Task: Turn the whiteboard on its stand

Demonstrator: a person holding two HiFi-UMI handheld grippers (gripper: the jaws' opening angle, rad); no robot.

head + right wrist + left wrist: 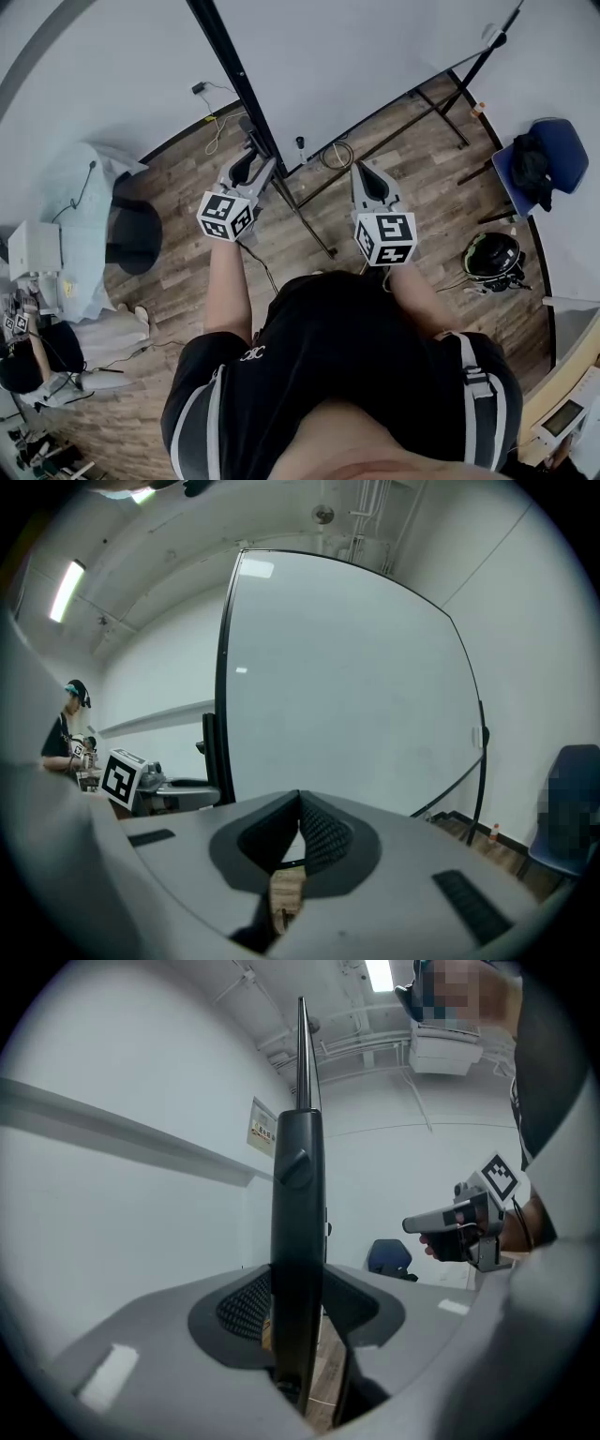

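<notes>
Blank black-framed whiteboard point(356, 66), frame edge point(298, 1194) in grasp of left hand-held gripper point(253, 155); right hand-held gripper point(364, 173) clenched

Left hand-held gripper point(255, 161) at whiteboard point(375, 56) edge

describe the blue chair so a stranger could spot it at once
Start at the big whiteboard on its black stand and look past its right end, by the wall. The blue chair stands there with a dark bundle on its seat. It is the only blue thing nearby; the black helmet on the floor beside it is round.
</notes>
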